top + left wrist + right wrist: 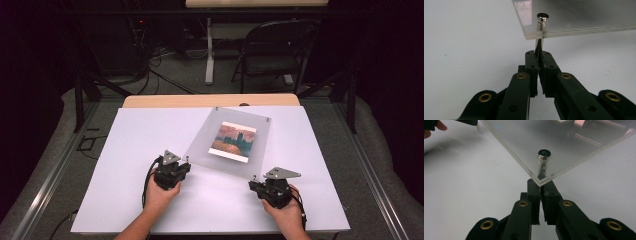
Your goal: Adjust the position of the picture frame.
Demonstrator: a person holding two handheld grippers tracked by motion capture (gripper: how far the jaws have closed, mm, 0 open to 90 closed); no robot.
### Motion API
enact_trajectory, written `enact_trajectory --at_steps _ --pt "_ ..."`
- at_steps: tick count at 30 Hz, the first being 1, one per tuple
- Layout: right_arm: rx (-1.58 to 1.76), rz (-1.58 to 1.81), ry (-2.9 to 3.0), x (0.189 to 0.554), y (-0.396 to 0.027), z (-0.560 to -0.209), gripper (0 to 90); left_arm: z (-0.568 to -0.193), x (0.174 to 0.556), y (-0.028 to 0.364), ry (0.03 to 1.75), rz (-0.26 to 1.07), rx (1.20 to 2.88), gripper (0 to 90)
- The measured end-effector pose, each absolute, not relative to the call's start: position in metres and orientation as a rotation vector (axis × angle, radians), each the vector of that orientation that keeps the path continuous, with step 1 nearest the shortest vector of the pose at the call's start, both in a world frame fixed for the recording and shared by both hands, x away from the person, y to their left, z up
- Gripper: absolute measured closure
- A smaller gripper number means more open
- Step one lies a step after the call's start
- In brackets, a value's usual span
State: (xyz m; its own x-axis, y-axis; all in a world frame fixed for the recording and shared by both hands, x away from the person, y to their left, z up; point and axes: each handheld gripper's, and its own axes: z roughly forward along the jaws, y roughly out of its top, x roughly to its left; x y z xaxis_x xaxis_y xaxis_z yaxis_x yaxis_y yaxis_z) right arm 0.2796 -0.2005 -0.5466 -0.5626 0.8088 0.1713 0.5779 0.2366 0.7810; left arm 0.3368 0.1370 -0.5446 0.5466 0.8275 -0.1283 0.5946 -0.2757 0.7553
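A clear acrylic plate [200, 145] with a small painting print [233, 140] under it lies at an angle on the white tabletop. My left gripper [186, 161] is at its near-left corner and my right gripper [253, 181] at its near-right corner. In the left gripper view the left gripper [539, 56] is shut on the lower end of a metal corner post [542, 21] that passes through the plate [586, 15]. In the right gripper view the right gripper [540, 183] is shut under the corner on another post [544, 157] of the plate [524, 140].
The white board [150, 200] covers a wooden table [210, 100]. Two more posts stand at the plate's far corners [217, 108]. A black folding chair [280, 50] and cables are on the floor beyond. The other hand [434, 127] is at the top left of the right gripper view.
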Motion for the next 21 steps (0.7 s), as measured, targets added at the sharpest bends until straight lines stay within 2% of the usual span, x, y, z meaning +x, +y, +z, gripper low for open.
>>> enact_trajectory --at_steps 21 --pt "1.323 1.247 2.189 0.305 -0.212 -0.541 85.8 -0.535 0.300 0.142 1.132 0.326 1.958 85.3"
